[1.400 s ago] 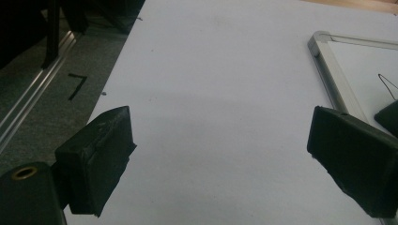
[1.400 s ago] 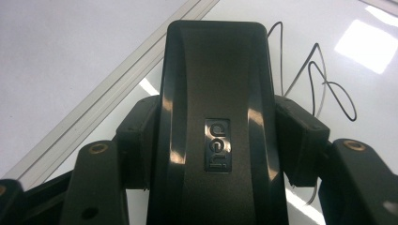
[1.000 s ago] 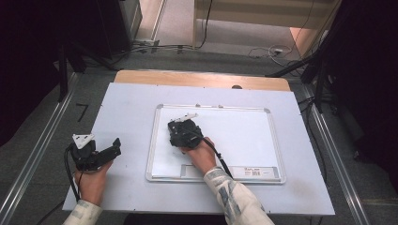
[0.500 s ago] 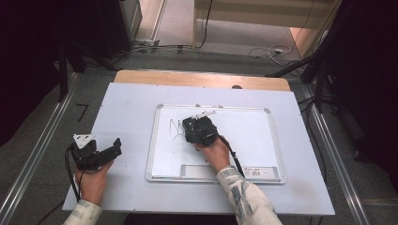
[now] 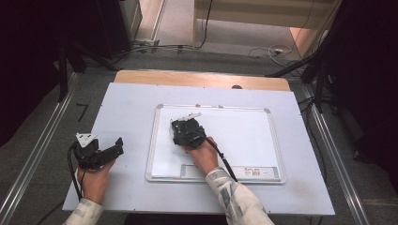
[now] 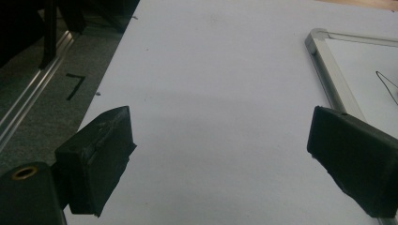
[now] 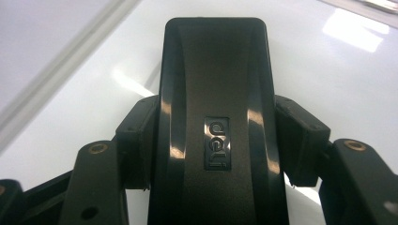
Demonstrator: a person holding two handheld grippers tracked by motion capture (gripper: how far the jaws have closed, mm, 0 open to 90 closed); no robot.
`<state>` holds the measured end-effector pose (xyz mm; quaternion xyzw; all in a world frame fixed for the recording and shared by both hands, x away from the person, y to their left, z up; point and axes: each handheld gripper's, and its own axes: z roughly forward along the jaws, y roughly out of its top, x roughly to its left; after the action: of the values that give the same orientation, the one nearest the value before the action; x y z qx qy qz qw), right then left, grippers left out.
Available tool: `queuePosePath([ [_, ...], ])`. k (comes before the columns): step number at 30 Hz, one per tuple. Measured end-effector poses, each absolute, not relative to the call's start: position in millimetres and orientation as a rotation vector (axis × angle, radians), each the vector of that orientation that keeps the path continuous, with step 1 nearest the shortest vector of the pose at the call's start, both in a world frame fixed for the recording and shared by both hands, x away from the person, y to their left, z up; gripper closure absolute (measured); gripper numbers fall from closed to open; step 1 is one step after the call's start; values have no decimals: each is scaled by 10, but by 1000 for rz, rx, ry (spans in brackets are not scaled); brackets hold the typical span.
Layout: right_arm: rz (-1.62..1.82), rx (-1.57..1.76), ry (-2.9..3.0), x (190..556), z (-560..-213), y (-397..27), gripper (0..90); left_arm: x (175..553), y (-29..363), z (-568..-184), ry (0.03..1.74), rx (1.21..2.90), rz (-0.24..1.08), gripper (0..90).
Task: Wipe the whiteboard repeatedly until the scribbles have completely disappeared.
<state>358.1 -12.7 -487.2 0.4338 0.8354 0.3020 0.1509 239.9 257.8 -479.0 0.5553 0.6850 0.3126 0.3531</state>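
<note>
On the white rectangular whiteboard with a silver metal frame point(image 5: 263, 140), near its left edge, a glossy black plastic eraser point(image 7: 216, 117) is being squeezed between the fingers of the right gripper point(image 5: 184, 130). The left gripper point(image 5: 115, 149) is being kept wide open and empty on the pale tabletop point(image 5: 126, 108). If the eraser is being pressed unevenly, it could be slipping from the smooth fingers point(image 7: 136, 145), leaving some thin black strokes point(image 6: 387, 84) unwiped.

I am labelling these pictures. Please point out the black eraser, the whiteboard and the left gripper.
black eraser point(image 7: 213, 93): right gripper view, on its glossy top.
whiteboard point(image 5: 244, 136): high view, on its bare white surface.
left gripper point(image 6: 220, 154): left gripper view, midway between its open jaws.
</note>
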Motion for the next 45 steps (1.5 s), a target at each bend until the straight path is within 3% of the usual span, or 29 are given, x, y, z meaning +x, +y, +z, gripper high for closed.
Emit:
queuePosePath([
  [14,879,1194,2435,3255,-4886,171,363,2396,2573,-4789,1770,1436,809,77],
  [26,870,1249,2391,3630,-4874,35,363,2371,2610,-4791,1778,1427,807,77],
  [37,834,1377,2288,3990,-4854,-365,366,2377,2602,-4797,1781,1429,804,77],
  [45,817,1384,2261,4050,-4858,-277,366,2391,2588,-4796,1779,1433,803,77],
])
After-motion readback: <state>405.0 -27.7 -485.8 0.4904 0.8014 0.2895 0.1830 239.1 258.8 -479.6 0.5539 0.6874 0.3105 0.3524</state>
